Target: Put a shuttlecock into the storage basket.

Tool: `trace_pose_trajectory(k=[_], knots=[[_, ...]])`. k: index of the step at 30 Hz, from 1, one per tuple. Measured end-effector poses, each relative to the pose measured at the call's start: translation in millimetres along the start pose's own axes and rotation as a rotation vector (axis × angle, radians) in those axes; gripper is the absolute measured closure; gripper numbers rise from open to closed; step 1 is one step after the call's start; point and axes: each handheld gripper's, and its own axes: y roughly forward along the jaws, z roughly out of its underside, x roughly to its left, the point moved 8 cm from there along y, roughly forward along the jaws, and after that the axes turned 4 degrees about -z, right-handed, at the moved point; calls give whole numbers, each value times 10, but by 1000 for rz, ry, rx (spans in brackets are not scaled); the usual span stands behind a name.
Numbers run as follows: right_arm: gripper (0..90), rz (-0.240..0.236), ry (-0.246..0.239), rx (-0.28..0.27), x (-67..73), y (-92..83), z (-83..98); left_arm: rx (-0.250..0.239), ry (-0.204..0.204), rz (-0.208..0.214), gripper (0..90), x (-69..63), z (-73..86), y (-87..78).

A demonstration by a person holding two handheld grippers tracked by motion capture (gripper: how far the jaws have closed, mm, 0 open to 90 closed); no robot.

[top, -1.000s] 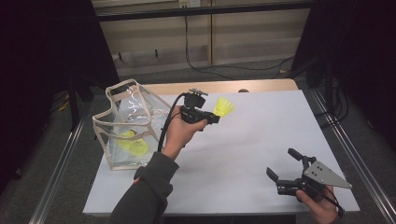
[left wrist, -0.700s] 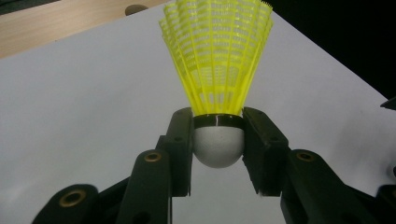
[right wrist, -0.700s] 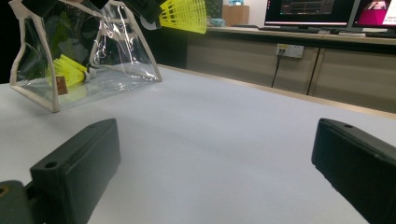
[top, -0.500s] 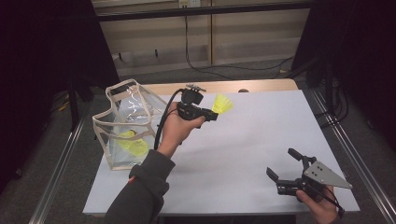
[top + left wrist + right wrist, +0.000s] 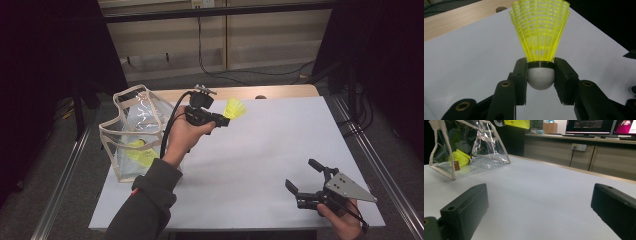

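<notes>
A clear plastic tote bag with cream fabric trim (image 5: 131, 145) stands at the left of the high view on the white table (image 5: 260, 165), holding yellow plastic shuttlecocks (image 5: 141, 156) at its bottom. Just right of it, near the upper centre, the left gripper (image 5: 221, 121) is raised, clamping the white cork base of another yellow plastic shuttlecock (image 5: 541, 42). At the lower right, the right gripper (image 5: 305, 181) rests with its jaws spread wide and empty.

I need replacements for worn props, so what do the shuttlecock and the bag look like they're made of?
Shuttlecock: the yellow skirt looks like moulded plastic mesh, matte; its white rounded base looks like foam or cork, hard to tell. Bag: glossy clear plastic, probably vinyl, showing reflections, with cream fabric-like trim.
</notes>
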Motion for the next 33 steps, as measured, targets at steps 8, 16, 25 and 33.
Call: trace_pose_trajectory(k=[8,16,25,33], knots=[[11,0,1,1,-1,-2,0,2,-1,-9,649,29,-21,-65],[11,-1,0,1,0,-2,-1,11,15,-18,649,44,-40,-136],[11,-1,3,-1,1,-2,-3,17,14,-21,649,70,-61,-219],[12,-1,1,0,0,-3,-3,22,13,-35,649,107,-77,-301]])
